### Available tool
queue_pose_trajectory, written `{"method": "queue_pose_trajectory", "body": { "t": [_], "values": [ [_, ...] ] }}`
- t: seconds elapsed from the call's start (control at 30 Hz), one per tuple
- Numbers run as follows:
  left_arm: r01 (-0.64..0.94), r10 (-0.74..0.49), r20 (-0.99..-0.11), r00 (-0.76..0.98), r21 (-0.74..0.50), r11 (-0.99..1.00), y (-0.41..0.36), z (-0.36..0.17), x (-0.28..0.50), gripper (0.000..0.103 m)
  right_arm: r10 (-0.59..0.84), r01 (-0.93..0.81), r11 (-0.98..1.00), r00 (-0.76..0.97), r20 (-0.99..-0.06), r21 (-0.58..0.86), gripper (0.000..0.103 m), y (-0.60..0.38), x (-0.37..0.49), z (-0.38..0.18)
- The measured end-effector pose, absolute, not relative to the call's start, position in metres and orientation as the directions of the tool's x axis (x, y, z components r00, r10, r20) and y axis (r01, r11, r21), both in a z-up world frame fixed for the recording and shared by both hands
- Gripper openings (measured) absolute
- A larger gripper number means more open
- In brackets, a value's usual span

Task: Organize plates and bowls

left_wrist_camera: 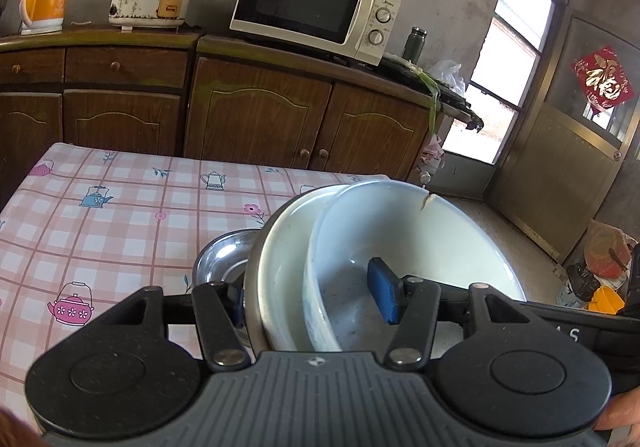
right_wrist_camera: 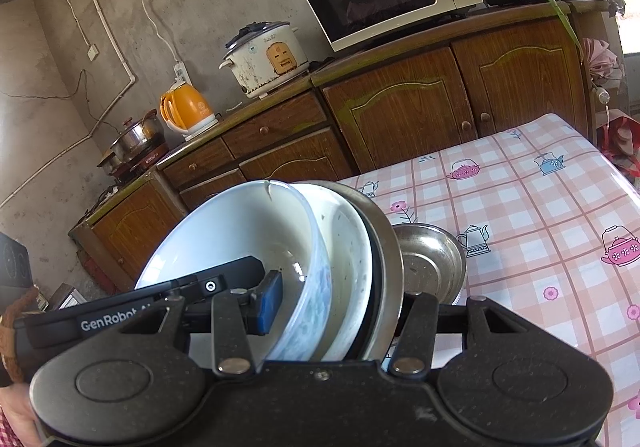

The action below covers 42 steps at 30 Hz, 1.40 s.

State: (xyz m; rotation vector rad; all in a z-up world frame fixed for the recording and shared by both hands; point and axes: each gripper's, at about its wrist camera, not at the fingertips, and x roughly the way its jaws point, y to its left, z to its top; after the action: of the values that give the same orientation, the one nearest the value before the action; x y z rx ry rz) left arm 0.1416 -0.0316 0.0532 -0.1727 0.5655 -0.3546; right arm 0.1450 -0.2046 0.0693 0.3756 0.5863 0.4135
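A nested stack of dishes (left_wrist_camera: 360,267) hangs tilted on edge over the near end of the surface (left_wrist_camera: 120,207), pinched from both sides: the left tongs (left_wrist_camera: 312,291) clamp the stack's rims with one blue pad inside the innermost bowl, and the right tongs (right_wrist_camera: 332,299) do the same from the opposite side. The innermost white bowl (right_wrist_camera: 240,231) carries a visible chip and crack at its top rim, so it likely needs gentle setting down; glazed ceramic looks slippery and the stack probably weighs enough to slide in the pads if tipped further. The safest hold appears to be low on the combined rims, away from the crack. Behind it sit a cream bowl (right_wrist_camera: 348,247) and a steel plate (right_wrist_camera: 386,247). A small steel bowl (right_wrist_camera: 430,263) rests upright on the pink checked cloth just beside them.
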Motion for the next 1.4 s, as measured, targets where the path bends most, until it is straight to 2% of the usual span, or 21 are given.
{"method": "queue_pose_trajectory", "body": {
  "t": [1.4],
  "values": [
    [0.301, -0.383, -0.459, 0.802, -0.242, 0.922, -0.036, 0.061, 0.147, 0.056, 0.466, -0.274, 0.856, 0.776, -0.425, 0.439, 0.060, -0.207, 0.157, 0.083]
  ]
}}
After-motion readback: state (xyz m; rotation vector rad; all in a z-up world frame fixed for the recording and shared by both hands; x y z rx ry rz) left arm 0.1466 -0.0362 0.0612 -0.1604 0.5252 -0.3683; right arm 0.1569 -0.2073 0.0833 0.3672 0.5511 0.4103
